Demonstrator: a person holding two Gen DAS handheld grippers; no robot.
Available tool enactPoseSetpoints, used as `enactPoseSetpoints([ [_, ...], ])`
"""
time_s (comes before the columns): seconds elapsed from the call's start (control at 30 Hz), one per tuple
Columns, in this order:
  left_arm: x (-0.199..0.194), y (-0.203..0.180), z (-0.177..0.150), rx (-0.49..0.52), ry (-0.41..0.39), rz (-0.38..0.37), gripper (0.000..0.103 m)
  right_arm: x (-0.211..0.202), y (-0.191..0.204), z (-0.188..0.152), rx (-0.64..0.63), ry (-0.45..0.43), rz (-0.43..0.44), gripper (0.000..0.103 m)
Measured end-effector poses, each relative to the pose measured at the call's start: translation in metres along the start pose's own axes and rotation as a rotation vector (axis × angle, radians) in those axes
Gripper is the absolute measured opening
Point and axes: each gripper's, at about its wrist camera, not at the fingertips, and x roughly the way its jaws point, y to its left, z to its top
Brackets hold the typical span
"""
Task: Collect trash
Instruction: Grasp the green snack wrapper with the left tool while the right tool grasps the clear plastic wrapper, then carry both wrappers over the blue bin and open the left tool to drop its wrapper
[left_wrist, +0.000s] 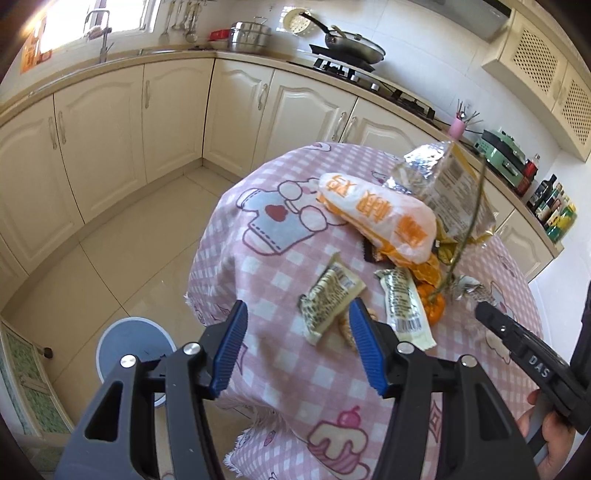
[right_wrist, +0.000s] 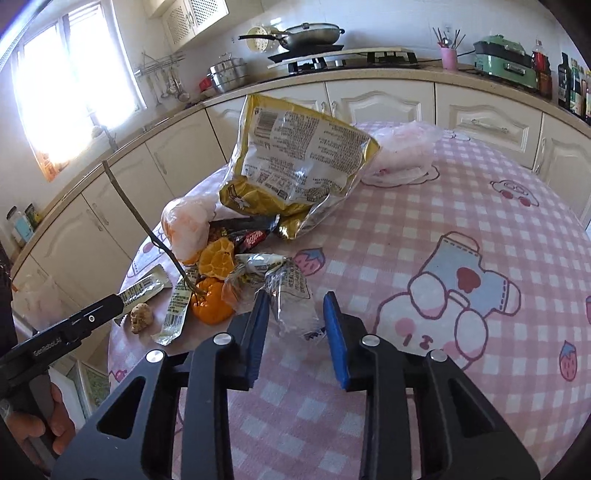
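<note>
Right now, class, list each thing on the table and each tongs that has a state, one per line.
Left tongs: open, empty.
Right tongs: open, astride a clear wrapper.
Yellow bag: opened, propped up.
Tangerine: whole, twig attached.
Peel: empty.
Bin: uncovered.

Two claws (left_wrist: 299, 347) (right_wrist: 295, 332) (both open), one bin (left_wrist: 135, 354).

surface cloth (right_wrist: 424, 236): pink/white check, cartoon prints. big bag (right_wrist: 295, 162): yellow with clear panel, black print. orange peel (right_wrist: 216, 258) orange. plastic bag (left_wrist: 373, 218): white, orange lettering. hand-held gripper pads (left_wrist: 364, 343) blue on black frames. bin (left_wrist: 135, 350) grey-blue.
</note>
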Motion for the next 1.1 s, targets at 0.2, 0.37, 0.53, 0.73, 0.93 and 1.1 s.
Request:
enactPoseSetpoints([
  [0.2,0.011,0.002,0.006,-0.005,0.008,-0.039,0.032,-0.006,0.004,0.007,-0.015,-0.040,-0.024,0.026],
  [0.37,0.016,-0.007,0.005,0.038,0.014,-0.060,0.015,-0.010,0.006,0.009,-0.017,-0.061,-0.042,0.026],
  [0.53,-0.001,-0.006,0.002,0.019,-0.033,-0.085,0.012,-0.026,0.012,0.013,-0.029,-0.106,-0.048,0.025],
  [0.73,-0.044,-0.003,0.005,0.010,-0.112,-0.100,0.012,-0.053,0.031,0.017,-0.063,-0.161,-0.019,0.025],
  [0.93,-0.087,0.015,-0.001,-0.003,-0.173,-0.093,0.012,-0.079,0.073,0.015,-0.133,-0.211,0.036,0.025],
  [1.1,-0.112,0.046,-0.009,-0.041,-0.197,-0.054,0.012,-0.080,0.123,0.009,-0.202,-0.201,0.136,0.025],
])
